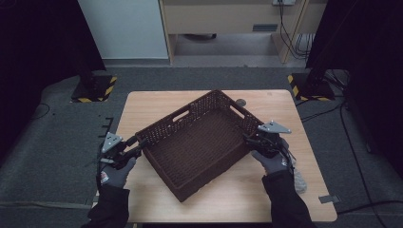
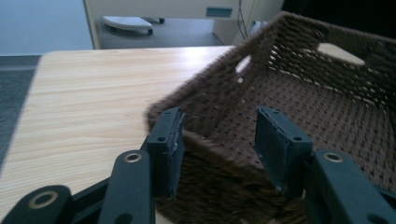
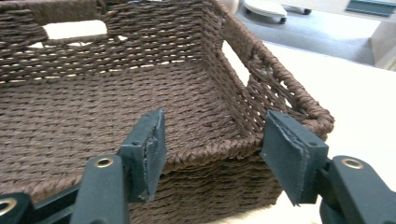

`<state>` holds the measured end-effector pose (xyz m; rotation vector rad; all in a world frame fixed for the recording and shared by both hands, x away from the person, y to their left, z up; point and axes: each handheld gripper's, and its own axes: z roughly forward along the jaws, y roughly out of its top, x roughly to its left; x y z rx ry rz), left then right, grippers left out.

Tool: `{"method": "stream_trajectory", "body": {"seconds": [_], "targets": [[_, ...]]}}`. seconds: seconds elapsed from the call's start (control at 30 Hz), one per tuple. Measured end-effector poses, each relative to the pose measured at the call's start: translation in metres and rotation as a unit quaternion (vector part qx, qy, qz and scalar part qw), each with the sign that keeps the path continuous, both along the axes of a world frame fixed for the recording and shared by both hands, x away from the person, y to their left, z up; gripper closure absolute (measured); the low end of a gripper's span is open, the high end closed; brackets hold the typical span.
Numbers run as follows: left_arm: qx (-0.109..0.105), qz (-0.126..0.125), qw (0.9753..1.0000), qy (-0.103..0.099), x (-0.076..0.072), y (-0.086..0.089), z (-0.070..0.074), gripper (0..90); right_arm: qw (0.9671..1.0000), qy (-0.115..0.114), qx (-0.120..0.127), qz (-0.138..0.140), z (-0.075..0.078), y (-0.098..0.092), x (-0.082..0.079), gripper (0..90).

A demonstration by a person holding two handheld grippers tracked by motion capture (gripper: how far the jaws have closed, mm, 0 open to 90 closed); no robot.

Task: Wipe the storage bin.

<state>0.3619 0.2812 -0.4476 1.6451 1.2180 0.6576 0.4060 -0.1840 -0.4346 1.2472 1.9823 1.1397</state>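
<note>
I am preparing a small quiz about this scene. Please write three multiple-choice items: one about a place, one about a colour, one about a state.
1. Where does the basket stand?
A. on the wooden table
B. on the floor
C. on a shelf

2. What colour is the basket?
A. white
B. dark brown
C. green

3. How do the jaws of the left gripper stand?
A. shut on a cloth
B. shut with nothing between
C. open, with the basket's rim between them

Answers:
1 A, the high view shows it resting on the tabletop.
2 B, its weave is dark brown in every view.
3 C, the left gripper view shows a wide gap with the rim in it.
</note>
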Motion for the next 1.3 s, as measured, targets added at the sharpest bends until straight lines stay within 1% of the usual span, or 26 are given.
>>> {"method": "stream_trajectory", "body": {"seconds": [0.07,0.1,0.13,0.17,0.2,0.23,0.27,0.37,0.47,0.57,0.6,0.63,0.67,0.73,0.77,0.83,0.87,0.93,1.0,1.03,1.1,1.13,1.17,1.2,1.3], "targets": [[0.008,0.001,1.0,-0.003,0.002,-0.002,-0.001,47.8,1.0,-0.007,-0.006,-0.003,0.002,-0.003,0.0,37.7],[0.007,0.002,1.0,-0.001,0.004,-0.001,-0.001,47.9,0.9999,-0.014,-0.006,-0.006,0.004,-0.006,0.001,37.8],[0.006,0.004,1.0,0.004,0.006,-0.001,-0.003,48.1,0.9998,-0.018,-0.003,-0.011,0.006,-0.009,0.002,37.9],[0.003,0.005,0.9999,0.01,0.008,0.0,-0.005,48.7,0.9997,-0.02,-0.003,-0.017,0.007,-0.014,0.005,38.0],[-0.005,0.006,0.9999,0.007,0.01,0.001,-0.007,48.1,0.9996,-0.019,-0.002,-0.022,0.007,-0.018,0.007,38.1],[-0.012,0.006,0.9999,0.01,0.012,0.002,-0.007,48.2,0.9994,-0.02,-0.001,-0.028,0.007,-0.022,0.01,38.1],[-0.011,0.005,0.9999,0.012,0.015,0.002,-0.007,48.4,0.9993,-0.019,0.0,-0.033,0.007,-0.026,0.012,38.1],[-0.003,0.007,0.9999,0.009,0.022,0.0,-0.007,49.0,0.9989,-0.021,-0.002,-0.041,0.006,-0.031,0.019,38.4],[-0.002,0.006,0.9999,0.008,0.026,0.0,-0.007,49.1,0.9991,-0.015,-0.005,-0.041,0.001,-0.033,0.025,38.8],[-0.005,0.004,0.9999,0.008,0.027,0.001,-0.007,49.2,0.9991,0.001,-0.014,-0.04,-0.005,-0.034,0.028,40.2],[-0.007,0.003,0.9999,0.008,0.026,0.001,-0.006,49.0,0.9991,0.004,-0.014,-0.039,-0.007,-0.034,0.029,40.8],[-0.008,0.002,0.9999,0.009,0.025,0.001,-0.006,48.9,0.9992,0.008,-0.005,-0.038,-0.008,-0.035,0.029,41.7],[-0.011,-0.001,0.9999,0.009,0.024,0.001,-0.005,48.9,0.9993,0.009,-0.002,-0.035,-0.008,-0.036,0.029,42.9],[-0.013,-0.004,0.9999,0.008,0.02,0.001,-0.003,48.3,0.9994,0.021,0.01,-0.027,-0.007,-0.036,0.028,48.8],[-0.013,-0.006,0.9999,0.008,0.018,0.0,-0.002,48.1,0.9994,0.022,0.012,-0.023,-0.007,-0.035,0.027,49.4],[-0.017,-0.012,0.9998,0.006,0.013,-0.004,-0.001,47.6,0.9996,0.02,0.004,-0.022,-0.006,-0.034,0.024,49.6],[-0.015,-0.014,0.9998,0.007,0.011,-0.006,-0.001,47.5,0.9995,0.024,0.004,-0.021,-0.006,-0.034,0.023,49.7],[-0.014,-0.021,0.9997,0.008,0.008,-0.01,-0.002,46.7,0.9994,0.027,0.009,-0.02,-0.006,-0.033,0.02,49.7],[-0.005,-0.017,0.9998,0.007,0.006,-0.013,-0.002,44.3,0.9993,0.032,0.009,-0.018,-0.005,-0.033,0.017,49.9],[-0.004,-0.014,0.9999,0.006,0.006,-0.014,-0.002,43.4,0.9992,0.034,0.01,-0.017,-0.004,-0.032,0.014,49.9],[-0.007,-0.012,0.9999,0.009,0.006,-0.013,-0.002,43.0,0.9991,0.037,0.011,-0.015,-0.004,-0.03,0.007,49.7],[-0.005,-0.008,0.9999,0.009,0.006,-0.013,-0.003,42.4,0.9991,0.039,0.013,-0.012,-0.004,-0.029,0.003,49.6],[-0.003,-0.004,0.9999,0.014,0.007,-0.011,-0.005,42.1,0.999,0.041,0.018,-0.011,-0.003,-0.028,-0.001,49.5],[-0.004,-0.003,0.9999,0.015,0.007,-0.011,-0.005,41.7,0.9988,0.042,0.022,-0.007,-0.003,-0.026,-0.007,49.4],[-0.004,0.001,0.9998,0.022,0.008,-0.01,-0.008,40.7,0.9985,0.047,0.027,-0.004,-0.002,-0.023,-0.015,49.0]]}}
